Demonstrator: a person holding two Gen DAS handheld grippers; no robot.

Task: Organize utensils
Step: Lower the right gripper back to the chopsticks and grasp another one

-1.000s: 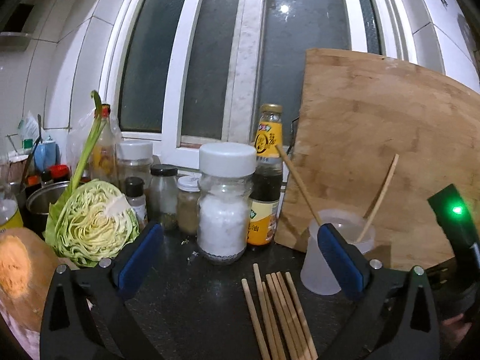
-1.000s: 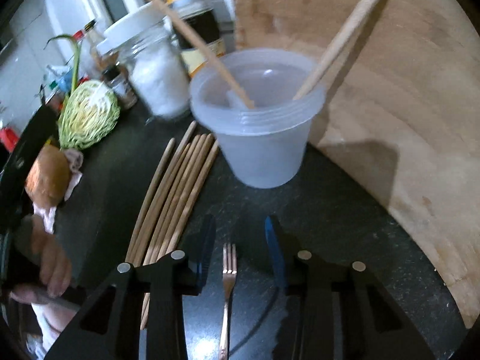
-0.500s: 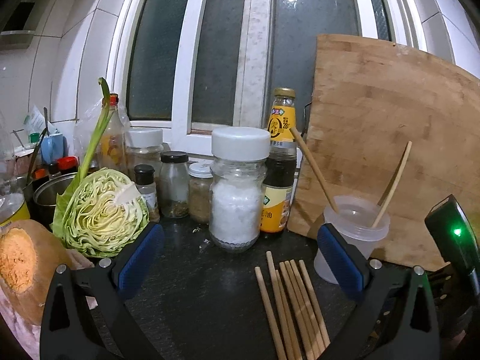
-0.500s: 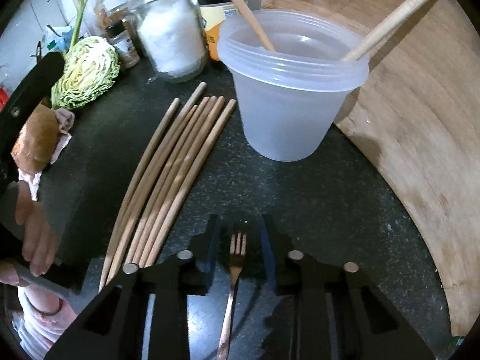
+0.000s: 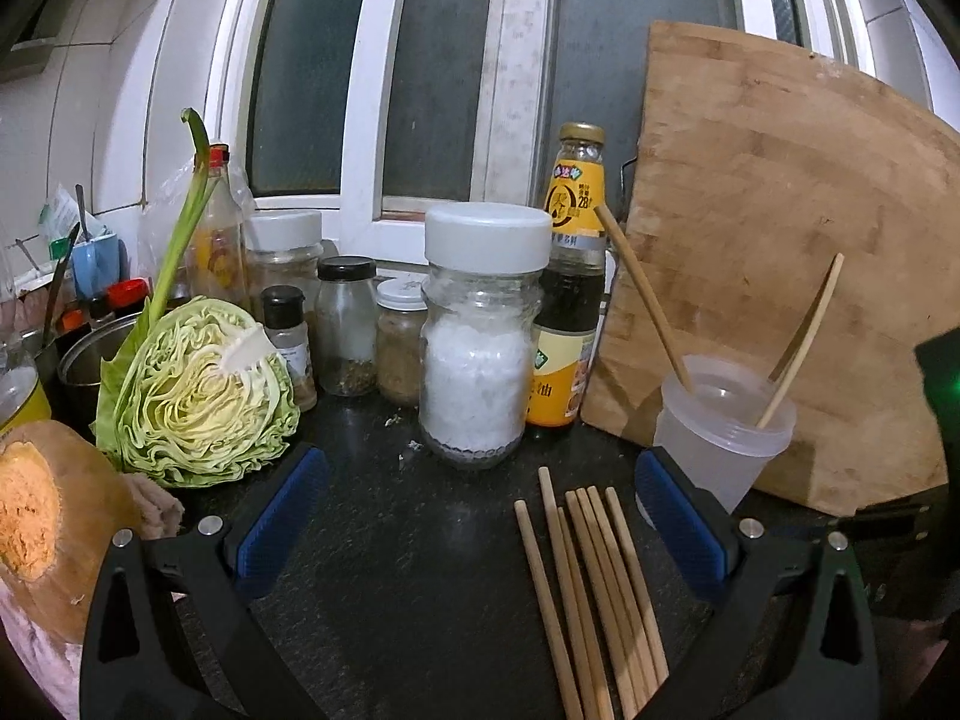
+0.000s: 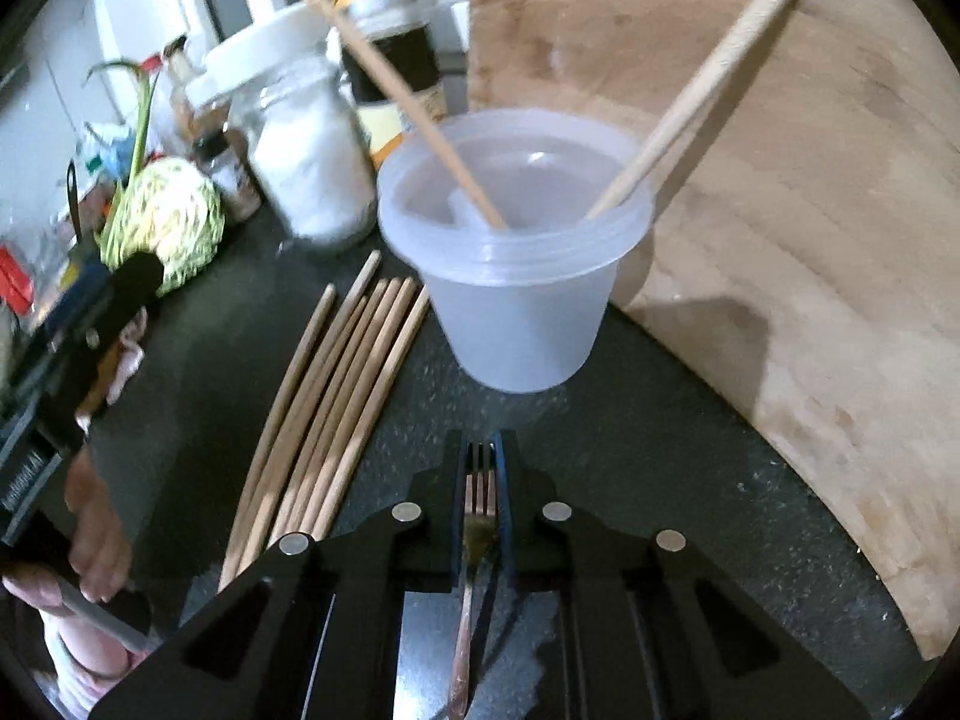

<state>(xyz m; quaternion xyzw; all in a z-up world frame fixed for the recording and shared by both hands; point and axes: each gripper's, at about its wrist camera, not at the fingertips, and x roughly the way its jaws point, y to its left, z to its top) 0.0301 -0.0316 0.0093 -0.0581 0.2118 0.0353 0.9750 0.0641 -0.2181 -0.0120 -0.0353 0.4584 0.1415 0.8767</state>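
On the dark counter, just short of the cup (image 6: pixel 516 276), a fork (image 6: pixel 477 516) is pinched at its neck by the right gripper (image 6: pixel 480 468), whose jaws have just been closing. The fork is judged light, stiff and slippery, so a hold near the neck seems safest. The left gripper (image 5: pixel 474 516) is held wide and empty.

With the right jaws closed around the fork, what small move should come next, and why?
Probably lift the fork toward the cup. The right gripper has just been closing on its neck, and the cup, already holding two chopsticks, stands just ahead.

Two chopsticks (image 6: pixel 402 102) stand in the cup (image 6: pixel 516 312), loose chopsticks (image 6: pixel 336 414) lying left of it.
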